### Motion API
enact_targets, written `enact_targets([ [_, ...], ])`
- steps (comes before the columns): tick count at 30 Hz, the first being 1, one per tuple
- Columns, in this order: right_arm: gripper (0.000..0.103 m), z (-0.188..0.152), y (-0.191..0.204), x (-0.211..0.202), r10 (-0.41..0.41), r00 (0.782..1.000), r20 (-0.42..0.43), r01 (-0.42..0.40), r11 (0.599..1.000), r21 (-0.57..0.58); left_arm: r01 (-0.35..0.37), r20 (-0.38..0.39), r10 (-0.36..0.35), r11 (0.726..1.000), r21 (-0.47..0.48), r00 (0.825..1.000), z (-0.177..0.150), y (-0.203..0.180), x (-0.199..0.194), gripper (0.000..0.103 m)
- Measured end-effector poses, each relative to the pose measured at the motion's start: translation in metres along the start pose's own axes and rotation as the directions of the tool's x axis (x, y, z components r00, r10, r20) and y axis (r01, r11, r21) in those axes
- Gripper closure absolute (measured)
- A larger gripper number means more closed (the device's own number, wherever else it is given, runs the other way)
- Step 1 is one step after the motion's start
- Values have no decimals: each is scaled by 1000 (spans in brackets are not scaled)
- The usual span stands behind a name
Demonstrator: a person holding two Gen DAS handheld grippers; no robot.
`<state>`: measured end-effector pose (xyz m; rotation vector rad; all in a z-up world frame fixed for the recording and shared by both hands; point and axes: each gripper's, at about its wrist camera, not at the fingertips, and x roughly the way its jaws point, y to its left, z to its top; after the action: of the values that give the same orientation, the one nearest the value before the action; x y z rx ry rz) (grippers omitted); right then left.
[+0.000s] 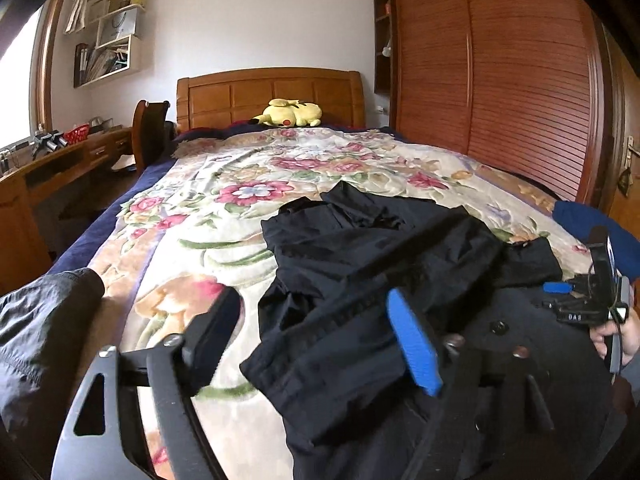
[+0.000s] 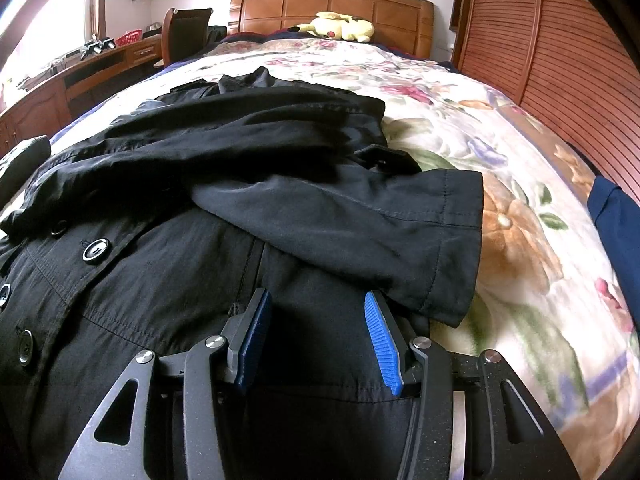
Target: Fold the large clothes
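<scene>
A large black coat (image 1: 380,248) with round buttons lies on the bed, one sleeve (image 2: 400,220) folded across its front. My left gripper (image 1: 316,320) stands wide open over the coat's left edge. One finger is above the blanket and the blue pad (image 1: 412,344) is above the cloth, and nothing is pinched. My right gripper (image 2: 318,320) hovers low over the coat's lower front, just below the sleeve cuff. Its jaws stand apart with flat cloth beneath them. In the left wrist view the right gripper (image 1: 592,296) shows at the far right, held by a hand (image 1: 616,336).
A floral blanket (image 1: 240,208) covers the bed. A yellow plush toy (image 1: 290,114) lies by the wooden headboard (image 2: 332,4). A slatted wardrobe (image 1: 500,80) stands on the right, a desk (image 1: 60,160) and chair on the left. Blue cloth (image 2: 616,220) lies right, dark grey cloth (image 1: 40,320) left.
</scene>
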<state>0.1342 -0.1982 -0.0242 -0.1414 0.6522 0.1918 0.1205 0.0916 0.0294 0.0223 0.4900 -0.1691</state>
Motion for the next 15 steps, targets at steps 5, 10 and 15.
enact_targets([
  [5, 53, 0, 0, 0, 1, 1000, -1, -1, 1000, 0, -57, 4, 56, 998, 16, 998, -14, -5, -15, 24],
  [10, 53, 0, -2, 0, 7, 1000, -2, -7, 1000, 5, -46, -9, 46, 999, -23, 999, -28, -3, -29, 24],
  [15, 53, -1, -2, 0, 6, 1000, -2, -6, 1000, 9, -83, -9, 83, 996, -44, 997, -42, -2, -42, 24],
])
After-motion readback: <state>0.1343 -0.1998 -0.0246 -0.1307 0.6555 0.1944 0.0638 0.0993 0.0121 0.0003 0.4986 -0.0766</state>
